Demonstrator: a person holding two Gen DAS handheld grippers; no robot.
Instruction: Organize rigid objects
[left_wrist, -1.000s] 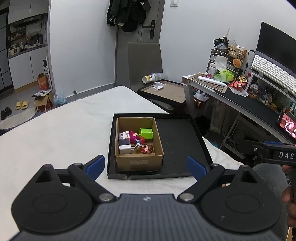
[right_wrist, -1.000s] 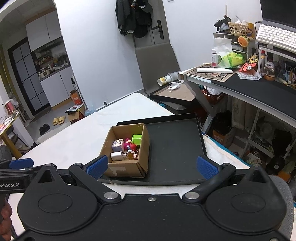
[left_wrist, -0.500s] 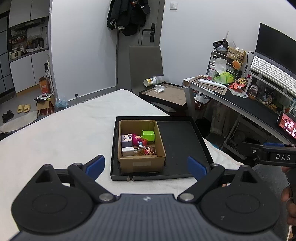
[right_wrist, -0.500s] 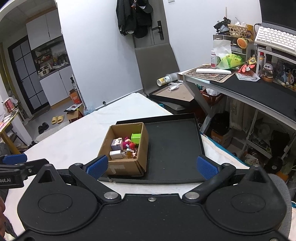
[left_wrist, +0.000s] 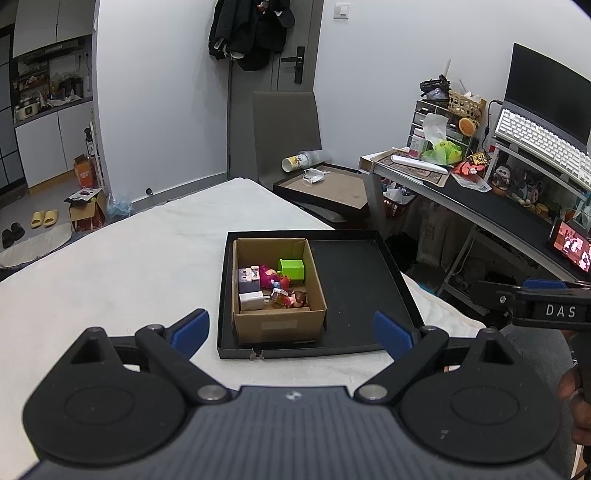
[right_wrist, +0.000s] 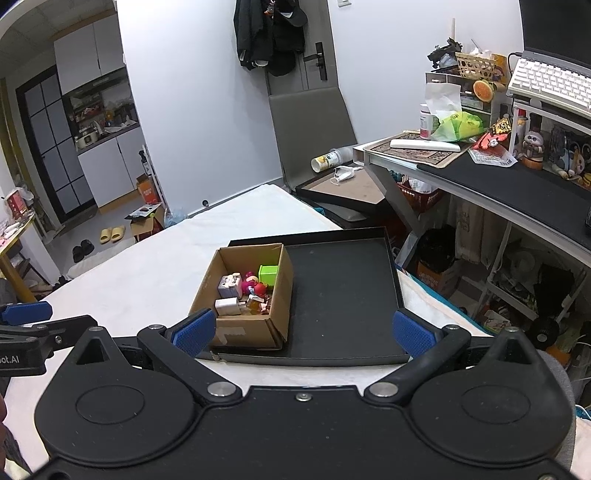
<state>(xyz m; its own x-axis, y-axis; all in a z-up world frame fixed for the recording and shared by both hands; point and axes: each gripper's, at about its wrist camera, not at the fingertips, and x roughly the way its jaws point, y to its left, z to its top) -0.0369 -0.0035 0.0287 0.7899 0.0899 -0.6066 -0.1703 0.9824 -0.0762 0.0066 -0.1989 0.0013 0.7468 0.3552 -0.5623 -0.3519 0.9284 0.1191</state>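
Nearest the cameras, two grippers are hovering over the near edge of the bed, each with two blue-padded fingers. The left gripper (left_wrist: 291, 330) is spread wide with nothing between its pads, and it isn't touching anything. The right gripper (right_wrist: 303, 330) is doing the same thing: jaws splayed wide, empty, hanging clear of the surface. A bit of a hand (left_wrist: 576, 402) is poking in at the right edge of the left wrist view.

Just past them, one black tray (left_wrist: 362, 280) is sitting on the white-covered bed (left_wrist: 129, 266), near its right edge. One cardboard box (left_wrist: 280, 326) is standing inside the tray, pushed into the tray's left half, up close to the left rim. The tray's right half is showing bare black floor.

Inside the box, the pile is looking like roughly five or six small toys, hard to count exactly since they're overlapping. One white charger cube (left_wrist: 251, 301) is lying at the box's near left corner, one purple block (left_wrist: 246, 278) is sitting just behind it, and one green cube (left_wrist: 291, 268) is resting toward the far right wall. Between those, a pink figure (left_wrist: 267, 275) and a brown-haired figurine (left_wrist: 297, 298) are tangling together.

Further off, one grey chair (left_wrist: 286, 133) is standing beyond the bed's far corner.
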